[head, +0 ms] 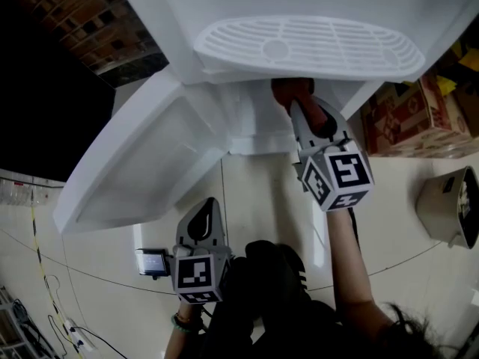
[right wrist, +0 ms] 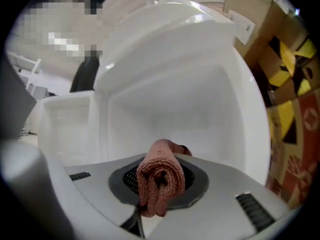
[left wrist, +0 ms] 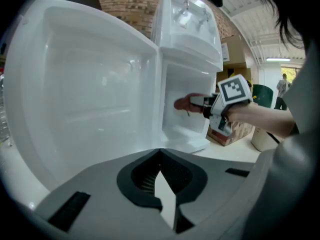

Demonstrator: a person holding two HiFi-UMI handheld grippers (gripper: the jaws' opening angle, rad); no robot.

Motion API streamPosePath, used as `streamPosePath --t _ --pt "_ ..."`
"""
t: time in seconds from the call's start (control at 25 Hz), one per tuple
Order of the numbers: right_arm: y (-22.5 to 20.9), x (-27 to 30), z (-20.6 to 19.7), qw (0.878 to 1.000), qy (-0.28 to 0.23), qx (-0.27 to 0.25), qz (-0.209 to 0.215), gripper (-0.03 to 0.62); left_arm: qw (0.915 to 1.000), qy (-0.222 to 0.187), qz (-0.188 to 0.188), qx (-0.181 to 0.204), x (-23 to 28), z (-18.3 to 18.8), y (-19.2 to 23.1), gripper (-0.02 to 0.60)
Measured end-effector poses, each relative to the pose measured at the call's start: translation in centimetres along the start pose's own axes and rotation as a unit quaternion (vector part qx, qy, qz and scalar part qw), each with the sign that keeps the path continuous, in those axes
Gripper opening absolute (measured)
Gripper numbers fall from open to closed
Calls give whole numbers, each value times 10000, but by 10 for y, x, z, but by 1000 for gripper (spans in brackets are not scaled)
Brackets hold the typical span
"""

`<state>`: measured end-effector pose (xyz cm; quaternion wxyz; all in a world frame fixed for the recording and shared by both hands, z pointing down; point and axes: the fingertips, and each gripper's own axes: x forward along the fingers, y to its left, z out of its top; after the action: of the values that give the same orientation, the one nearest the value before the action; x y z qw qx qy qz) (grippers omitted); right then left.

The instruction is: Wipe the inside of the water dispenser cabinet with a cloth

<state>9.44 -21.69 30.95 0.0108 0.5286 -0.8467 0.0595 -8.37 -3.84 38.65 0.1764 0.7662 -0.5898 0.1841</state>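
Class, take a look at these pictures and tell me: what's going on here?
A person holds a gripper in each hand. The right gripper has its fingers shut on a folded reddish cloth, held inside the open cabinet at the bottom of the white water dispenser. The left gripper hangs back near the swung-open door, shut and empty.

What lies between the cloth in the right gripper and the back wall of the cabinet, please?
Nothing: the right gripper view shows the cloth, clamped in the right gripper, facing the bare white back wall.
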Motion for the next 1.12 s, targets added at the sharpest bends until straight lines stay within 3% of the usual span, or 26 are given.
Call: streamPosePath --t 0.16,0.32,0.44,0.6,0.88,1.0,1.12 --pt "55 9 72 9908 -916 -379 918 76 10000 4 75 -52 2 -1 1 5" --pt "76 16 76 9863 -1027 -597 1147 75 10000 30 47 4 1 -6 2 5" --pt "82 26 47 9887 -641 -638 1194 75 10000 40 43 -51 -1 -5 6 5" --pt "82 29 -21 9907 249 -511 1238 76 9999 51 50 -82 -3 -6 6 5" --pt "81 22 -132 9770 1564 -470 1370 75 10000 53 54 -36 -2 -7 4 5" --pt "83 16 -141 9734 1742 -395 1434 77 9999 51 89 -112 -3 -6 4 5" --pt "71 21 -114 9808 1421 -363 1289 76 9995 -27 158 -257 -2 -1 1 5"
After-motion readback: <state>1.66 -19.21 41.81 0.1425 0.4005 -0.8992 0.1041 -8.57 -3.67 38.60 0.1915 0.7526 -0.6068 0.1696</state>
